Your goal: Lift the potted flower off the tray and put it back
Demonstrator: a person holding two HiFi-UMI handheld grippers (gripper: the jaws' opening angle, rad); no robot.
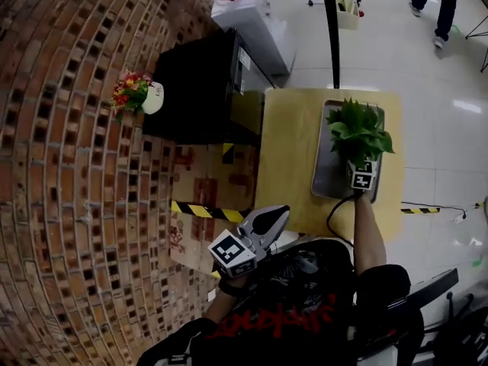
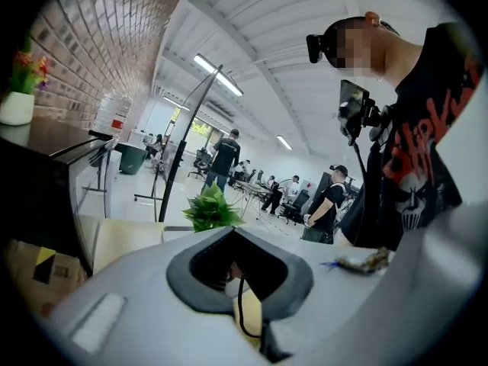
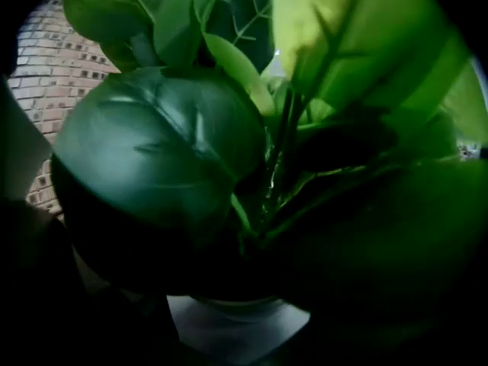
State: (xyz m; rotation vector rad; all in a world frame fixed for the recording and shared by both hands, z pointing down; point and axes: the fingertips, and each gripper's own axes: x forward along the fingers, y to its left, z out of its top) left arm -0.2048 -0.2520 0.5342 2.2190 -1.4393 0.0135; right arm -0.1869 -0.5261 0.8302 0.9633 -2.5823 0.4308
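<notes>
The person is sitting at the near end of a wooden table (image 1: pixel 290 143) and reaching out with the right arm, so the right gripper (image 1: pixel 363 172) is pushed in low at the base of the potted flower (image 1: pixel 358 132). That is the sensible place to take it, down at the pot and not up among the soft leaves. The plant stands over the near right part of the grey tray (image 1: pixel 328 175). From here I cannot say whether the pot is resting on the tray or is just clear of it. Looking along that gripper, big green leaves (image 3: pixel 168 136) crowd nearly everything. The pale rim of the pot (image 3: pixel 229 305) sits low between the two dark jaws, which look closed against it, though it is very dim down there. The left gripper (image 1: pixel 280 212) is held back near the person's chest, well away from the table. Its jaws are brought together on nothing, and I would guess it is kept there only to stay out of the way, since one hand is enough for this. A second small pot of red and yellow flowers (image 1: pixel 136 94) stands on a black cabinet (image 1: pixel 198 82) by the brick wall (image 1: pixel 69 166), and it plays no part here.
</notes>
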